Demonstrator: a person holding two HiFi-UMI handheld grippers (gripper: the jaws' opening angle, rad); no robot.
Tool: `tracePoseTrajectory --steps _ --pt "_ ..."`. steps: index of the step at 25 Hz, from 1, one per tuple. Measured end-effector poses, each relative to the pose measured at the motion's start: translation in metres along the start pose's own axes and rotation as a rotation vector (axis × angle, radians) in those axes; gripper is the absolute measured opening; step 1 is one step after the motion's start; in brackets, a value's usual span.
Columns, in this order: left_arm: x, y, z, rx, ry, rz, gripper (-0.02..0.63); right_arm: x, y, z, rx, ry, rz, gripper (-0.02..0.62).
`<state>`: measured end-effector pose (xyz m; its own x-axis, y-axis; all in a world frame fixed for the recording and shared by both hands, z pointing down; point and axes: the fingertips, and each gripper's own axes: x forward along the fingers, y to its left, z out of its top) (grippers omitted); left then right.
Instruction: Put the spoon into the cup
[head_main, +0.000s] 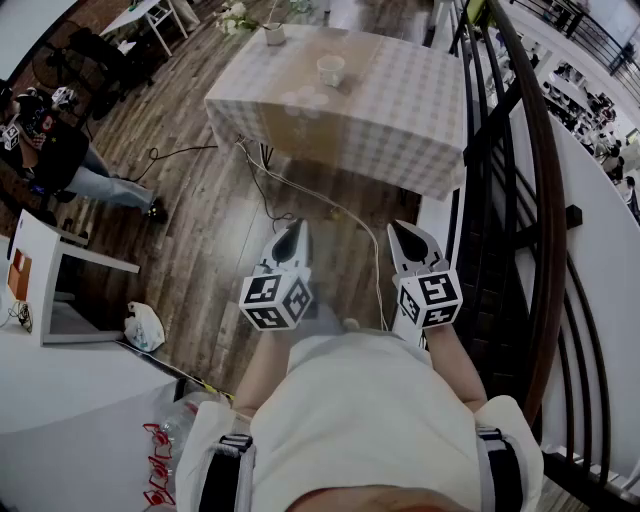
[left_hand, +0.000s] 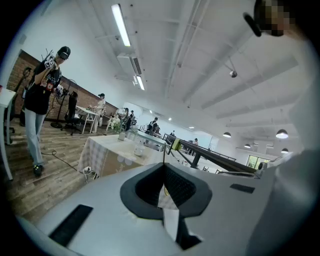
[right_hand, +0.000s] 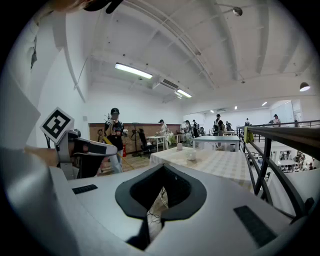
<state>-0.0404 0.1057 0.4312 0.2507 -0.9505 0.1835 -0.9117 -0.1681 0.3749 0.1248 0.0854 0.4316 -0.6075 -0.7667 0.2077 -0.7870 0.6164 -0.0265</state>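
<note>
Overhead, item by item.

Floor (head_main: 200, 230): dark wood planks, running under everything; a cable (head_main: 310, 195) is trailing across it from the table toward the person holding the grippers.

Table (head_main: 400, 110): standing at the far end of the head view, wearing a pale checked cloth that is hanging down the near side.

Cup (head_main: 331, 69): white, sitting upright on the cloth toward the table's far side. A vase (head_main: 273, 34) is standing beyond it near the far edge, with flowers (head_main: 235, 18) behind.

Spoon: probably lying somewhere on the cloth, but it is too small to make out from here.

Railing (head_main: 540, 200): dark, curving along the right side of the room.

Desk (head_main: 50, 270): white, standing at the left, with a white bag (head_main: 145, 325) lying beside it.

Bystander (head_main: 60, 160): dark top and jeans, waiting at the far left.

Left gripper (head_main: 296, 228): hanging over bare floor in front of the person's body, jaws pressed together, tips meeting, nothing between them.

Right gripper (head_main: 396, 230): hanging just beside the left one, jaws likewise closed on nothing.

Both grippers are pointing toward the table; the cup is lying well apart from them, ahead and between their lines of aim.
</note>
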Motion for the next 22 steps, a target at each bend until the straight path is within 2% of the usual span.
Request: tracePoseTrajectory --steps 8,22 --pt "-0.015 -0.014 -0.003 0.000 -0.024 -0.004 0.005 -0.018 0.007 0.010 -0.030 -0.038 0.014 0.000" --pt "-0.021 -0.023 -0.005 0.000 -0.036 0.009 0.005 -0.025 0.015 0.007 -0.037 -0.033 0.060 0.000"
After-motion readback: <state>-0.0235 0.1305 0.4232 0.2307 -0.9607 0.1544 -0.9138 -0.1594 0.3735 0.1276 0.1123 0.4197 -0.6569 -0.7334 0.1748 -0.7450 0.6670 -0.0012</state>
